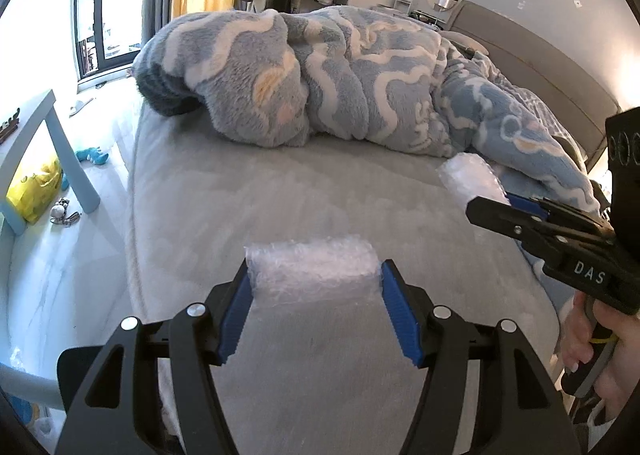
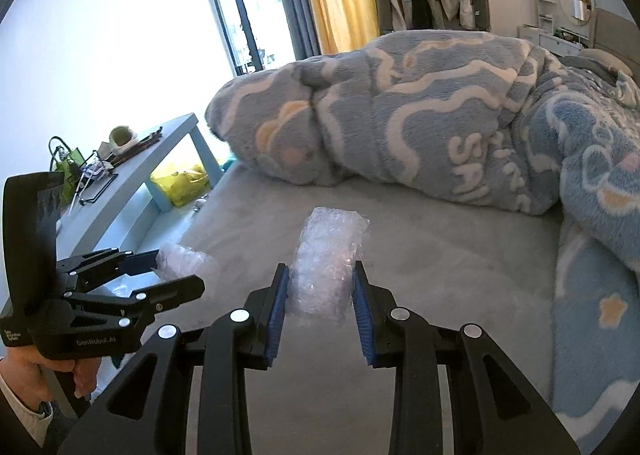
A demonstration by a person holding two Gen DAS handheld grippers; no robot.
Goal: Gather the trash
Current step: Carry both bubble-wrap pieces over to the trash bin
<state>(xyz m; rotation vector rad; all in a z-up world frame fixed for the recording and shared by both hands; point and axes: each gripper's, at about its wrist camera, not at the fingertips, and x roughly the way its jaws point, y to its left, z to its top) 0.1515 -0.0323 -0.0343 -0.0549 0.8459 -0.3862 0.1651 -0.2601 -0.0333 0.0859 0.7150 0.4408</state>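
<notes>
left gripper [image 1: 314, 275]: pads touching both ends of a bubble wrap piece [image 1: 312, 271], lower centre of the left wrist view; looks like it is clamping it, piece resting on the bed [image 1: 280, 195]
right gripper [image 2: 320, 287]: blue pads against both sides of a second bubble wrap roll [image 2: 326, 259], centre of the right wrist view; gripping it, roll lies on the bed surface
cross-view: right gripper at right edge of left view, its roll at its tip near the blanket; left gripper at lower left of right view, its piece at the bed edge
blanket [image 1: 340, 75]: blue-white fleece, bunched across upper half of both views
side table [image 2: 132, 183]: light blue, left of bed, clutter on top, yellow bag [image 2: 180, 181] under it
background: window upper left, yellow curtain, hanging clothes top centre
</notes>
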